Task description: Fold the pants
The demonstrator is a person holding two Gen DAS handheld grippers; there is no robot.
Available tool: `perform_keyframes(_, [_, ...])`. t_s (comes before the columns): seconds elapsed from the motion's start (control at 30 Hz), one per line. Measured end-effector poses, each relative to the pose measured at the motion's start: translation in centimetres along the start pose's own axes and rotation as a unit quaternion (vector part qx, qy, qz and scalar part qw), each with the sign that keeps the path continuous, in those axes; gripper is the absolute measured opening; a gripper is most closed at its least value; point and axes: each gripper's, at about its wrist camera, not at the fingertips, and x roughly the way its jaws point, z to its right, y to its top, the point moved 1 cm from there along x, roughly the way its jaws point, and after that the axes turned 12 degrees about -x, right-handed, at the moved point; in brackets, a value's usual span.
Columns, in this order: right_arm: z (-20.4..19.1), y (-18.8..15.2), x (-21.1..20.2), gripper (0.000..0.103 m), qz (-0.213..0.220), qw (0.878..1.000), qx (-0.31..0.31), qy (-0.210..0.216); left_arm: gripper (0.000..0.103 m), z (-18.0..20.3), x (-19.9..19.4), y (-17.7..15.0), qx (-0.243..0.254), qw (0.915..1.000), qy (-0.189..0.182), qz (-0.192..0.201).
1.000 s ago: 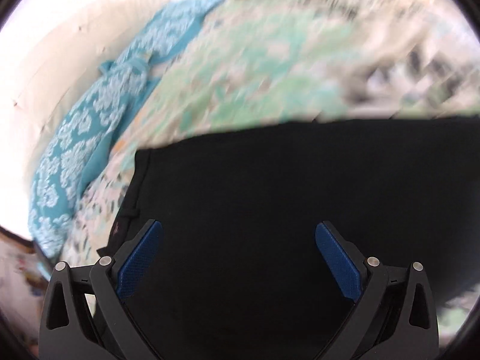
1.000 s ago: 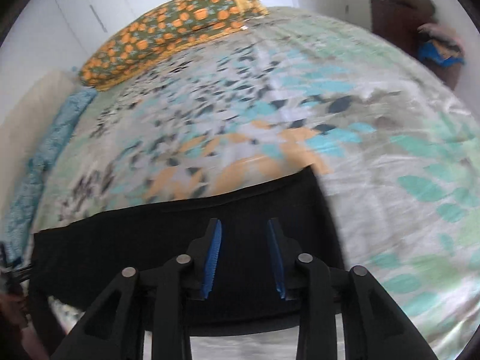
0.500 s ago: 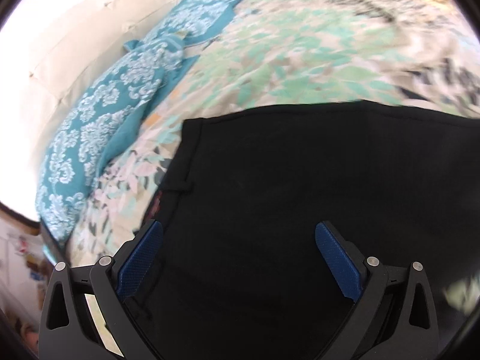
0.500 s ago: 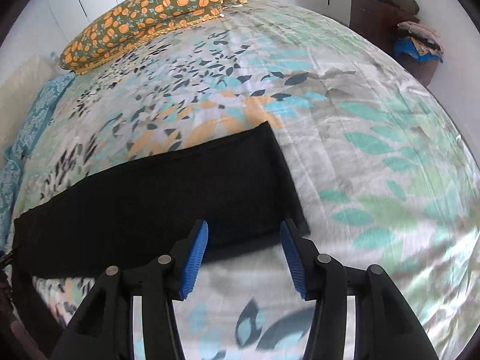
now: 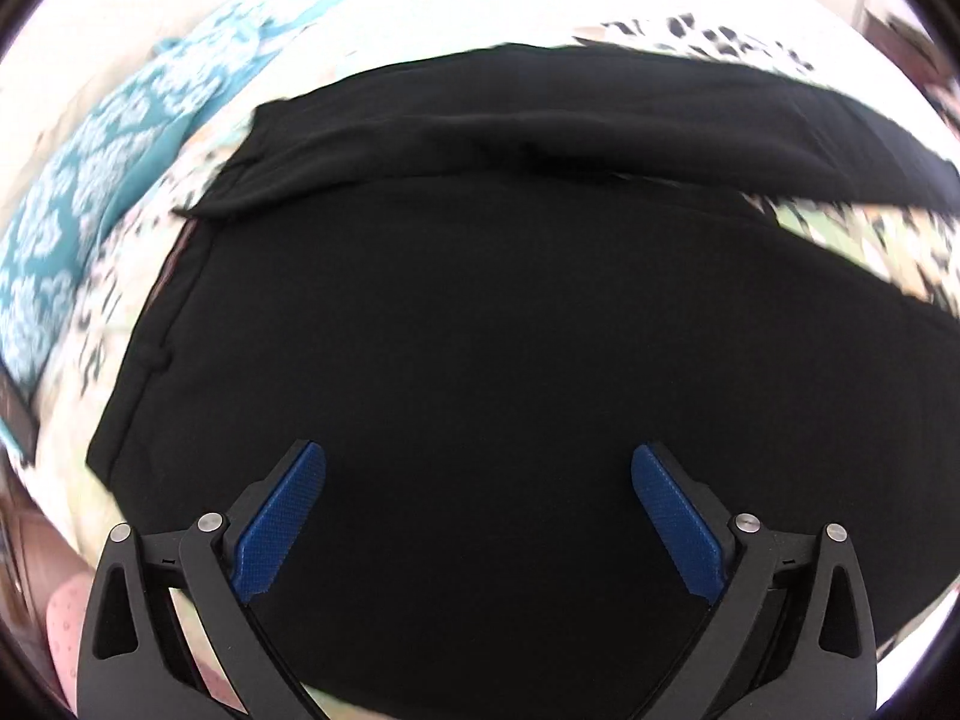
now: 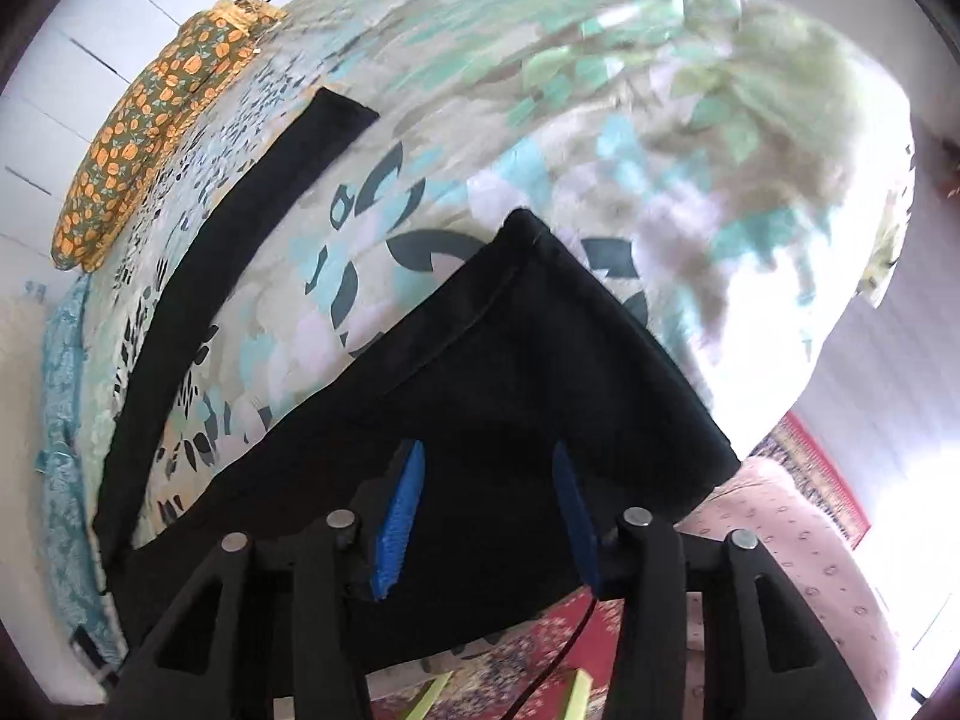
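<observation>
- Pants (image 5: 510,330): black, spread flat on the bed (image 6: 630,120); in the right wrist view one leg (image 6: 240,228) runs long and narrow toward the orange-flowered pillow (image 6: 156,126), the other leg (image 6: 528,360) lies splayed away from it, its hem end at the bed's near edge.
- Long axis: each leg runs from the waist end, on the teal pillow (image 5: 78,222) side, outward; a wedge of bedsheet shows between the two legs.
- Left gripper (image 5: 477,525): jaws wide apart, empty, hanging over the broad waist end of the pants, pointing steeply down.
- Right gripper (image 6: 489,516): jaws have just been opening, now about half apart, nothing pinched; the nearer leg's hem lies directly beneath and ahead of them.
- Judgement: the right gripper is nearer the hem, the left nearer the waist; the coming move likely carries the nearer leg across onto the far one.
</observation>
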Motion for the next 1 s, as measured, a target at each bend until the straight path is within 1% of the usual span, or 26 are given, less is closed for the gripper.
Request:
perform_keyframes(0.07, [-3.1,-0.9,-0.4,0.063,0.001,0.999,-0.043,0.015,0.102,-1.0,-0.9,0.1,-0.017,0.9998,-0.008,0.010])
perform_keyframes(0.17, [-8.1,-3.3,0.3,0.063,-0.008,0.994,-0.107,0.034,0.102,-1.6,-1.3,-0.5,-0.026,0.9995,-0.016,0.011])
perform_keyframes(0.27, [-12.9,-6.1,2.4,0.063,-0.029,0.985,-0.164,0.044,0.102,-2.0,-0.5,-1.8,-0.021,0.9996,-0.016,-0.008])
perform_keyframes(0.3, [-14.4,-6.8,2.9,0.063,-0.034,0.982,-0.181,0.049,0.102,-2.0,-0.2,-2.2,-0.021,0.9995,-0.016,-0.015])
perform_keyframes(0.4, [-17.9,-8.2,2.9,0.064,-0.027,0.967,-0.245,0.058,0.102,-2.2,-1.1,-2.3,-0.020,0.9992,-0.033,-0.006])
perform_keyframes(0.43, [-18.8,-8.4,2.8,0.064,-0.024,0.961,-0.267,0.062,0.102,-1.9,-1.5,-2.0,-0.016,0.9990,-0.041,0.002])
perform_keyframes(0.47, [-19.6,-8.5,2.7,0.066,-0.022,0.956,-0.286,0.061,0.102,-1.6,-1.9,-1.4,-0.013,0.9989,-0.044,0.014])
perform_keyframes(0.5, [-20.1,-8.6,2.7,0.070,-0.020,0.952,-0.300,0.059,0.102,-1.5,-2.1,-0.5,-0.013,0.9986,-0.043,0.026])
perform_keyframes(0.57, [-20.4,-8.5,2.8,0.072,-0.020,0.948,-0.313,0.058,0.102,-1.4,-2.2,1.6,-0.026,0.9978,-0.044,0.041])
perform_keyframes(0.67, [-20.3,-7.9,2.9,0.072,-0.022,0.948,-0.314,0.041,0.102,-1.9,-1.8,5.5,-0.059,0.9953,-0.043,0.065])
perform_keyframes(0.73, [-20.1,-7.4,2.7,0.072,-0.018,0.950,-0.311,0.031,0.102,-2.3,-1.0,7.5,-0.079,0.9940,-0.030,0.069])
perform_keyframes(0.8, [-20.0,-7.1,2.6,0.072,-0.005,0.950,-0.311,0.025,0.102,-3.2,0.5,9.0,-0.102,0.9927,-0.014,0.063])
perform_keyframes(0.83, [-20.0,-7.0,2.5,0.072,0.004,0.950,-0.311,0.021,0.102,-3.5,0.8,9.3,-0.114,0.9915,-0.007,0.063])
perform_keyframes(0.9, [-19.8,-7.1,2.4,0.074,0.022,0.952,-0.305,0.021,0.102,-3.8,1.1,8.9,-0.124,0.9899,-0.011,0.068])
perform_keyframes(0.97, [-19.4,-7.2,2.8,0.074,0.028,0.956,-0.291,0.021,0.102,-3.5,1.3,7.7,-0.118,0.9904,-0.009,0.072])
perform_keyframes(1.0, [-19.3,-7.2,3.0,0.074,0.025,0.957,-0.287,0.026,0.102,-3.5,2.0,7.5,-0.111,0.9913,-0.005,0.071])
